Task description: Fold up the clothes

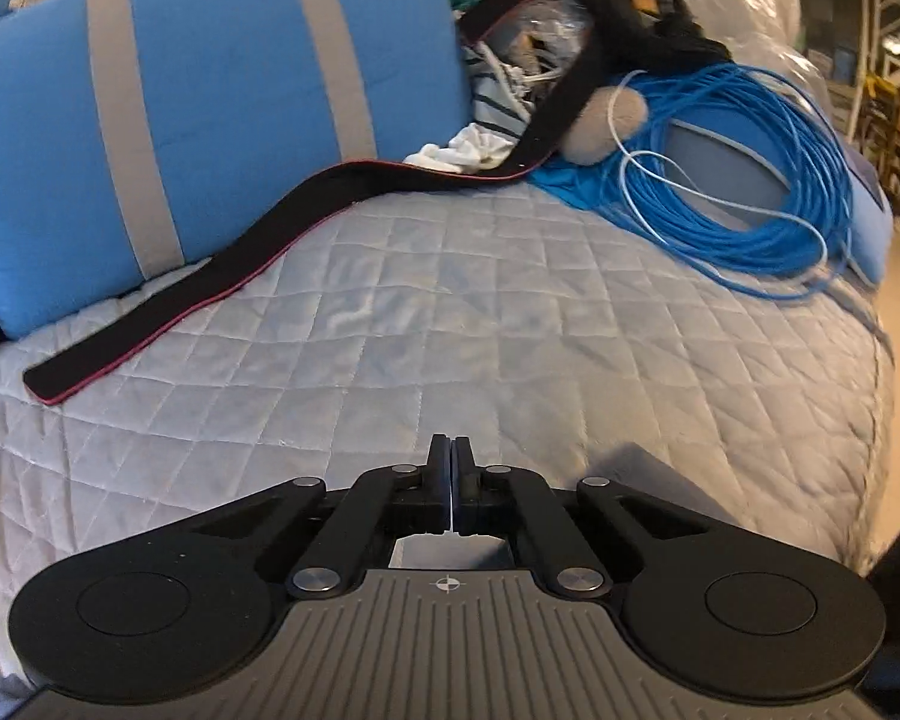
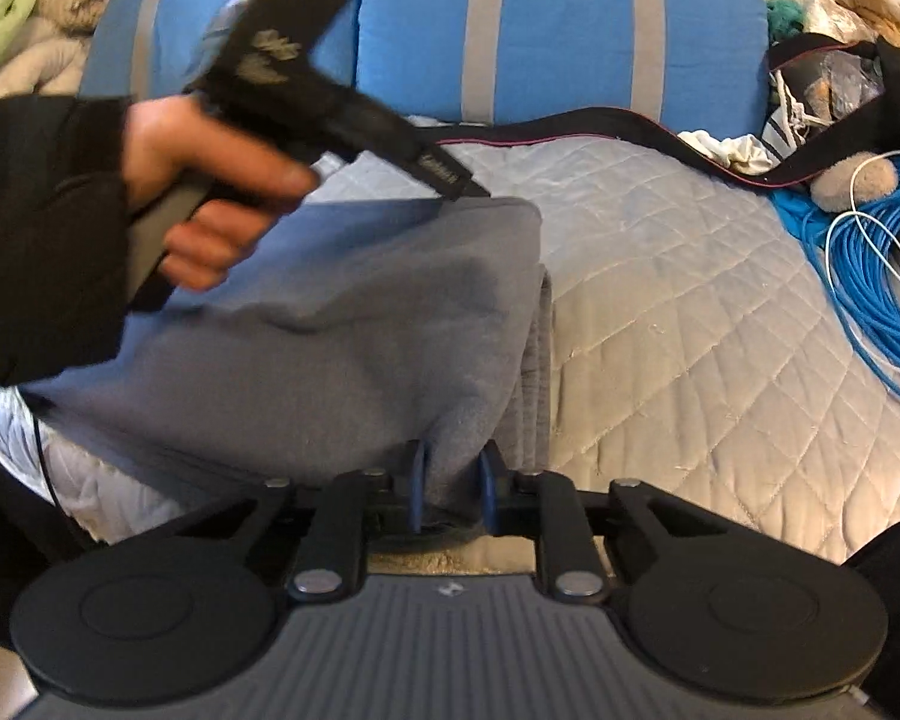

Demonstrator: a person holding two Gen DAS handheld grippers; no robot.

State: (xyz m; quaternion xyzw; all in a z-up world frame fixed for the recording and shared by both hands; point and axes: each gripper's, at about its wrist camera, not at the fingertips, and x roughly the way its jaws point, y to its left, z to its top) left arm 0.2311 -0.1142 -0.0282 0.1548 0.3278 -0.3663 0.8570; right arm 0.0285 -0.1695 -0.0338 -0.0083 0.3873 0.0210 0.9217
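Right wrist view: the grey garment (image 2: 330, 348) is laid on the quilted bed cover (image 2: 660, 312), its near edge pinched between the right gripper (image 2: 450, 480) fingers for folding. The left gripper (image 1: 452, 468) is closed and empty, raised above the quilt.

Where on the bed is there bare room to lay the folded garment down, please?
The quilt is bare in the middle, between the black strap by the blue pillow and the blue cable coil. The far right corner is crowded. The grey garment in the right gripper covers the left.
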